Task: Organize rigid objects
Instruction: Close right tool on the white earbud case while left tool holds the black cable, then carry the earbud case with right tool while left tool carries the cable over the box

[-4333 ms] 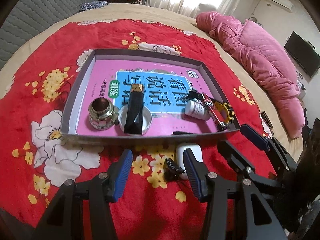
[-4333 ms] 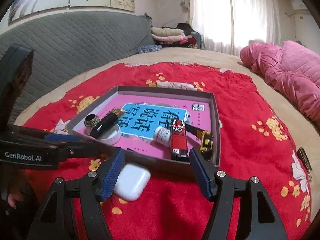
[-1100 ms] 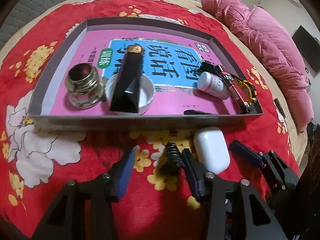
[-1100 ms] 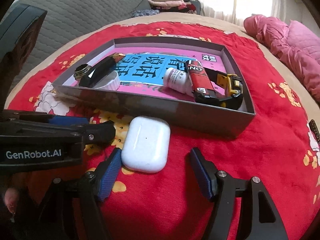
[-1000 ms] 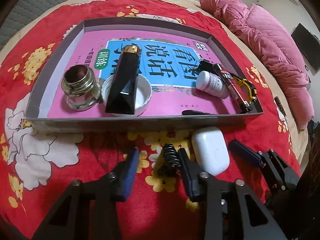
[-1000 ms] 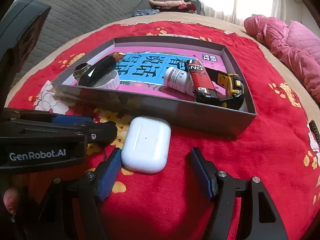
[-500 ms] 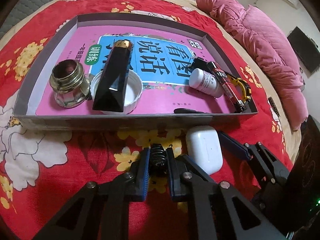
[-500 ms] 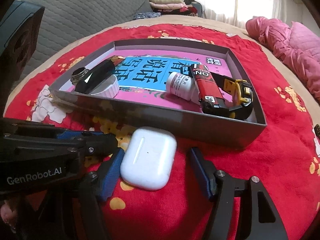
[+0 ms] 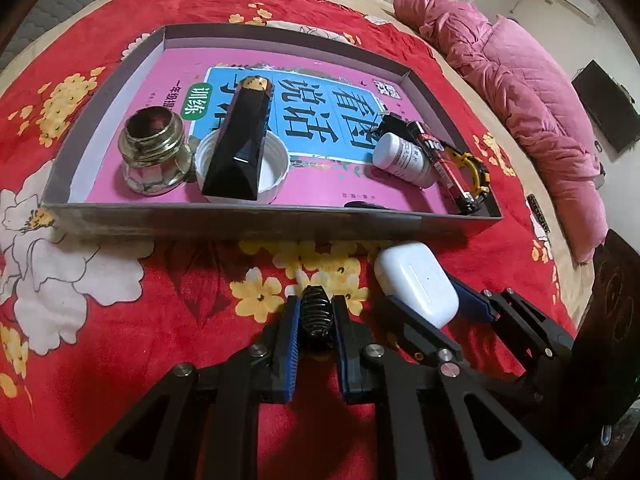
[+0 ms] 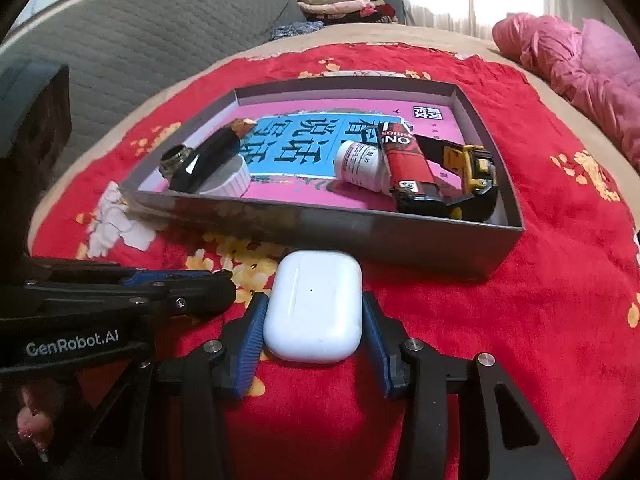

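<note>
Left wrist: left gripper [image 9: 316, 312] clamps black spring [image 9: 316, 317] (lower end hidden); right gripper [image 10: 313, 322] squeezes earbud case [image 10: 314, 306].

– What is seen in front of the gray tray [image 9: 256, 222]?

– A small black spring [image 9: 316, 316] is pinched between two blue pads. A white earbud case [image 10: 314, 306], closed and lying flat, is squeezed between two other pads, just beside the spring.

– And inside the tray?

– A glass jar [image 9: 154, 156], a white cap [image 9: 272, 178] under a tall black block [image 9: 240, 144], a white bottle [image 9: 404, 158], a red lighter [image 10: 410, 172] and a yellow tape measure [image 10: 474, 176] are laid on pink paper.
</note>
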Demonstrator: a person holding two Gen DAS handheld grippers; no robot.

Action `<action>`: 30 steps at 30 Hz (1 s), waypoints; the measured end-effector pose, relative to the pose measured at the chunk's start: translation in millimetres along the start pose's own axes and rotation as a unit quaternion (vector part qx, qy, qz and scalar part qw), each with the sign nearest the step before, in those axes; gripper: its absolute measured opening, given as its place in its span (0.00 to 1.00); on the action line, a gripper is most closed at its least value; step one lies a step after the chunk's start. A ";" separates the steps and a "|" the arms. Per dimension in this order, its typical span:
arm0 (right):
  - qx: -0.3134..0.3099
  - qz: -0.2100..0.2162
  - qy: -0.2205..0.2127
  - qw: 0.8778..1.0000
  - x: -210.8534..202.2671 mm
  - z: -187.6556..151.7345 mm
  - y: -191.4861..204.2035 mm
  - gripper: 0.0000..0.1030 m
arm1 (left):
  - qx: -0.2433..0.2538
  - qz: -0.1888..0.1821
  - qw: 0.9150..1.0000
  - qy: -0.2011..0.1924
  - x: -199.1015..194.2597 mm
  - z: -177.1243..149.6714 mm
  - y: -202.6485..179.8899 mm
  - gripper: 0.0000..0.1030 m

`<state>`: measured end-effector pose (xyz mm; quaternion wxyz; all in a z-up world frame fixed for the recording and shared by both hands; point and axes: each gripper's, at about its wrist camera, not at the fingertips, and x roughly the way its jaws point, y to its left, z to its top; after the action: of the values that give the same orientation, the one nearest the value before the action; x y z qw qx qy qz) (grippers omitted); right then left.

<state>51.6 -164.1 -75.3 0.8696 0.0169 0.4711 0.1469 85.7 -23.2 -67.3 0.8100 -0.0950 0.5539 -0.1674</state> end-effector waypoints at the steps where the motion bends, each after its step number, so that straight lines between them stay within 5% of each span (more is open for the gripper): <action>1: 0.001 0.003 -0.002 1.000 -1.8 0.5 0.2 0.45 | 0.001 0.000 1.000 -0.003 -2.9 -0.6 0.8 0.15; 7: -0.012 0.019 -0.022 1.000 -15.6 2.1 8.0 0.42 | 0.007 0.000 1.000 -0.018 -17.0 -0.3 -1.1 0.15; 11: -0.027 0.016 -0.025 0.999 -15.4 3.5 12.7 0.26 | 0.001 0.000 1.000 -0.022 -22.6 -1.2 2.9 0.15; 17: -0.026 0.016 -0.029 0.999 -9.7 5.8 11.6 0.26 | -0.006 0.000 1.000 -0.017 -23.1 -2.5 7.3 0.15; 30: 0.108 0.066 -0.011 0.992 11.9 10.3 -25.6 0.26 | -0.011 0.003 1.000 -0.023 -23.8 -1.4 7.3 0.15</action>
<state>72.3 -184.2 -83.5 0.8563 0.1435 0.4723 0.1522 77.8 -7.4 -49.6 0.8218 -0.1061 0.5375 -0.1564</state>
